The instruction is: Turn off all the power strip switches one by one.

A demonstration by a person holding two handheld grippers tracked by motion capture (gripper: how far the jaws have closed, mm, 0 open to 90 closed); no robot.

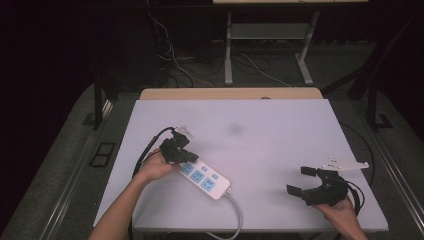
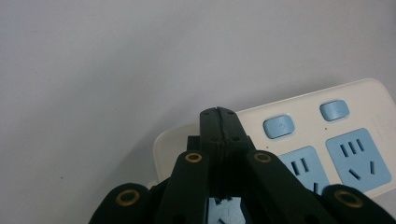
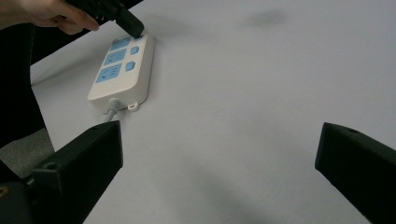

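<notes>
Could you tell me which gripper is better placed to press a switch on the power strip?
Left: the left gripper, jaws shut, sits over the power strip's end, while the right gripper stands open, far off.

The left gripper [image 2: 218,114] covers the near end of the power strip [image 2: 327,135], hiding part of one socket [image 2: 299,168] behind its closed jaws. The strip's far end runs past the picture's right edge. Whether the tips touch the strip cannot be told. Its cord [image 1: 235,210] drops off the table's [image 1: 280,130] front edge.

One power strip [image 1: 206,179], two hand-held grippers [image 1: 176,150].
</notes>
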